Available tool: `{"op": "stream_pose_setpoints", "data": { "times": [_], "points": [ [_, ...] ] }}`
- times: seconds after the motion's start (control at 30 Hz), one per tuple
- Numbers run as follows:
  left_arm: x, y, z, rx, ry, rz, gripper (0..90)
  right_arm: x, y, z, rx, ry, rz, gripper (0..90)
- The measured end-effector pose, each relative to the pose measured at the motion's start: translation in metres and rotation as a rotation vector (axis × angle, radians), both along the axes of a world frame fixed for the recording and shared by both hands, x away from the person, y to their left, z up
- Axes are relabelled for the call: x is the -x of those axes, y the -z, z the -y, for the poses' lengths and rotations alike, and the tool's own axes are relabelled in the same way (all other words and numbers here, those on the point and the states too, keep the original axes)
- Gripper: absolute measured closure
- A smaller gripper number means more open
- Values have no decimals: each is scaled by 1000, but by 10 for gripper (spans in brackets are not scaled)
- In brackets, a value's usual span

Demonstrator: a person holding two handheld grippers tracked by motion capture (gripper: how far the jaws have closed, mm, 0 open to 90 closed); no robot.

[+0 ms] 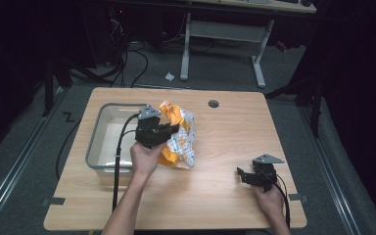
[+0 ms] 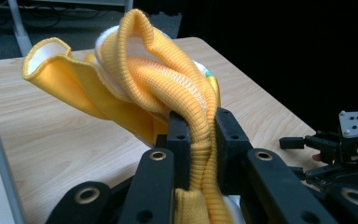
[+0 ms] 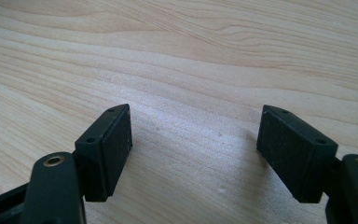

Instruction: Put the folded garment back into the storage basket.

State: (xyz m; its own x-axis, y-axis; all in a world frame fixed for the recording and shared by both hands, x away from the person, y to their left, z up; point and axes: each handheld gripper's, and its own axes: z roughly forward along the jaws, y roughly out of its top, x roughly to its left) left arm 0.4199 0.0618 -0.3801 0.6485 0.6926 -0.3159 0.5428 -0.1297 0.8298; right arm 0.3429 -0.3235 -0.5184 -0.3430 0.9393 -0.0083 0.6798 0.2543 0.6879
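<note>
A yellow and white patterned garment [image 1: 178,137] hangs bunched above the wooden table [image 1: 225,132], just right of the grey bin. My left gripper [image 1: 169,129] is shut on its yellow ribbed hem [image 2: 168,79], which is pinched between the two black jaws and rises in loops above them. My right gripper [image 1: 242,175] rests low near the table's front right, open, with bare wood between its pads [image 3: 116,140]. The left gripper view also catches that right gripper [image 2: 335,149] at its right edge.
A grey plastic bin [image 1: 108,139] stands on the left half of the table, its rim close beside my left hand. A round cable hole [image 1: 213,104] sits near the far edge. A white desk frame [image 1: 223,44] and cables lie on the floor beyond.
</note>
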Motion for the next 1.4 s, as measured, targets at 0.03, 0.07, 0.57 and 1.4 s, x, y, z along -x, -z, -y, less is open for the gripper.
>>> {"op": "stream_pose_setpoints", "data": {
  "times": [0.03,0.07,0.57,1.4],
  "points": [
    [-1,0,-1,3,-2,-3,789,0,0,0,0,0,0,267],
    [-1,0,-1,3,-2,-3,789,0,0,0,0,0,0,267],
    [-1,-16,-27,6,-44,20,789,0,0,0,0,0,0,267],
    [-1,-30,-62,14,-96,24,789,0,0,0,0,0,0,266]
  ]
}}
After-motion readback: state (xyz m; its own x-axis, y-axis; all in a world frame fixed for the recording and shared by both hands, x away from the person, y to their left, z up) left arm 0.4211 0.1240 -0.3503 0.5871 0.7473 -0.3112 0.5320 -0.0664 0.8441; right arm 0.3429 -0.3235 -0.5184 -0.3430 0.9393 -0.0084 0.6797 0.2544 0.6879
